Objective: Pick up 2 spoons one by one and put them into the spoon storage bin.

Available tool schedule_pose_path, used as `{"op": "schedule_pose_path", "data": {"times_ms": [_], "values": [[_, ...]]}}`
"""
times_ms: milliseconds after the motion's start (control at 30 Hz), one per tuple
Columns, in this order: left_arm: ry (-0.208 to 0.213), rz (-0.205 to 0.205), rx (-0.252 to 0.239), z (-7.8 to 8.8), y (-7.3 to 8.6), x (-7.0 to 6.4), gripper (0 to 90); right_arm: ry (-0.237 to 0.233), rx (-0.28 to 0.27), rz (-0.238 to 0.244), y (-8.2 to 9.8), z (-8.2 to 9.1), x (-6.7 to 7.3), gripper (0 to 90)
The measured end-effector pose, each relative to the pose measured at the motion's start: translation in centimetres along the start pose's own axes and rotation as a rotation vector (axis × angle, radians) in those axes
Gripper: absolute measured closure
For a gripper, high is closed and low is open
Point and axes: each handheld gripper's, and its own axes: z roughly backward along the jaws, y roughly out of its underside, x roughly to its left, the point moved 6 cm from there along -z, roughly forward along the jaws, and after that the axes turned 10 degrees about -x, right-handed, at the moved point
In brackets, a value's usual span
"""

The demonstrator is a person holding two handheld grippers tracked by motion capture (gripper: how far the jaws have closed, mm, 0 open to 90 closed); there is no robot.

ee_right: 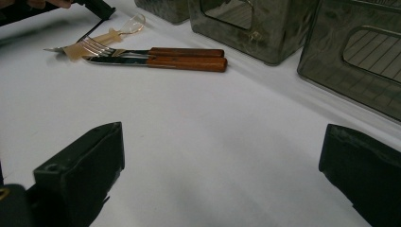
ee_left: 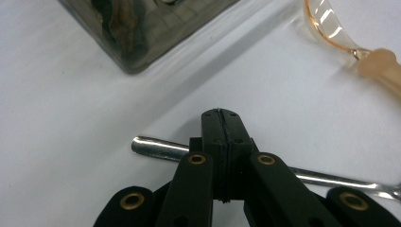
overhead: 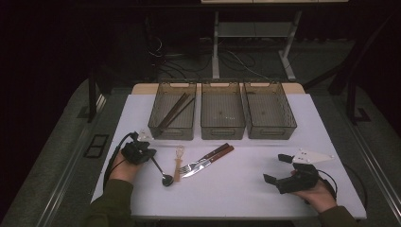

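Observation:
My left gripper [overhead: 152, 159] [ee_left: 221, 113] is shut, its jaws pressed flat together with nothing between them. A metal spoon [overhead: 165, 178] lies on the white table [overhead: 236, 189]; its handle [ee_left: 156, 147] runs crosswise under the shut jaws, and I cannot tell whether they touch. A clear amber plastic spoon [overhead: 179, 161] [ee_left: 340, 33] [ee_right: 113, 33] lies just beyond. A fork [overhead: 191, 166] [ee_right: 94, 46] and a knife [overhead: 210, 161] [ee_right: 189, 63], both wooden-handled, lie side by side mid-table. My right gripper [overhead: 276, 168] [ee_right: 222, 137] stands wide open at the right, holding nothing.
Three smoky plastic bins stand in a row at the back: the left bin [overhead: 171, 133] [ee_left: 142, 33] holds dark chopsticks [overhead: 176, 111], and the middle bin [overhead: 222, 132] and right bin [overhead: 272, 132] look bare. A desk frame and cables sit beyond the table.

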Motion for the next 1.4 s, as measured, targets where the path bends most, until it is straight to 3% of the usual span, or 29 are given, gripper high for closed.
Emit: {"op": "schedule_pose_path", "data": {"times_ms": [667,1067,1167,1400], "values": [[0.01,0.054,0.019,2.8,2.6,0.0,89.9,0.001,-0.001,0.002,0.0,0.0,0.0,1.2],[0.014,0.118,0.022,5.1,4.7,-0.7,89.9,0.001,0.0,0.001,0.0,0.0,0.0,1.2],[0.017,0.11,0.026,5.6,5.1,-0.8,89.9,0.004,0.0,-0.001,0.0,0.0,0.0,1.2],[0.023,0.143,0.026,6.4,5.8,-1.3,89.9,0.004,-0.001,-0.002,0.0,0.0,0.0,1.2]]}}
